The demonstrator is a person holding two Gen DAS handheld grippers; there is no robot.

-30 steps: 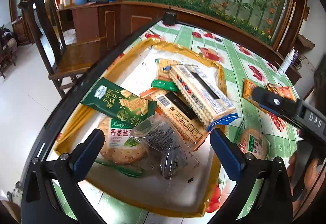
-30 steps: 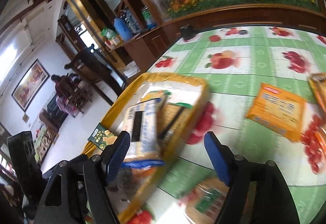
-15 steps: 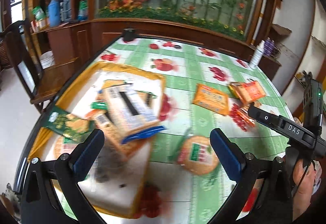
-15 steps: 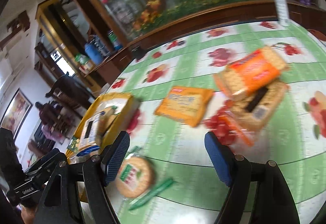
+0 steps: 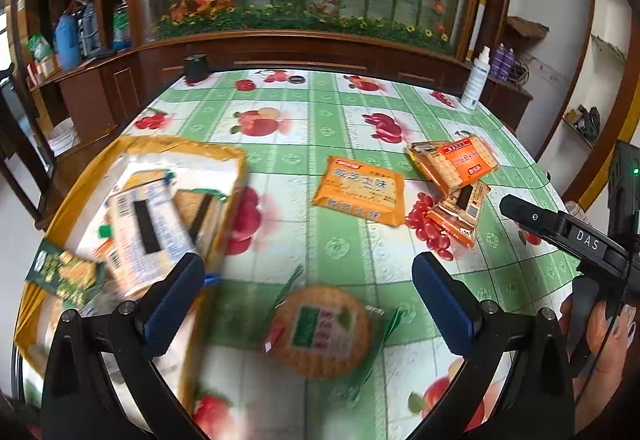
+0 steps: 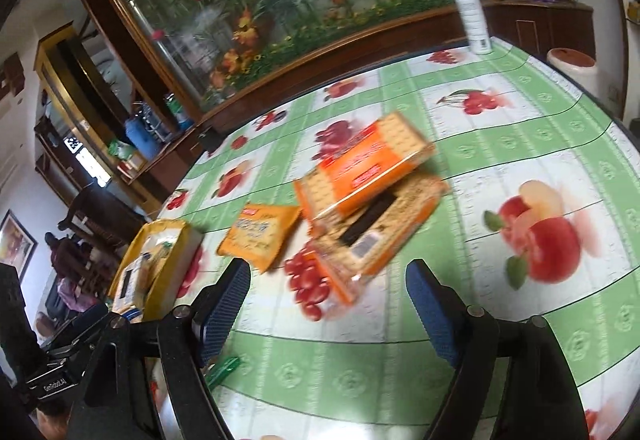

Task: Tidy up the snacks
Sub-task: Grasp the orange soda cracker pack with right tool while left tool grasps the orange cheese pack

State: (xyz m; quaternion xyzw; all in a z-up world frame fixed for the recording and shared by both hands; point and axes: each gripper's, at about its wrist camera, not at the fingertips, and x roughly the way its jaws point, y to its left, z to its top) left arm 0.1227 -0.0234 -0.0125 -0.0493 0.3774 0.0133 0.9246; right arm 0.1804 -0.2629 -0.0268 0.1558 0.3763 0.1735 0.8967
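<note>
"DAS" in white capitals stands on the black body of the right hand-held gripper (image 5: 588, 240), seen at the right edge of the left wrist view. "GenRobot.AI" in small white letters stands on the black body of the left hand-held gripper (image 6: 54, 386), low at the left edge of the right wrist view. The flat orange packet (image 5: 362, 190) ahead of the left hand-held gripper carries printed characters, too blurred to read. Print on the other wrappers is likewise illegible.
</note>
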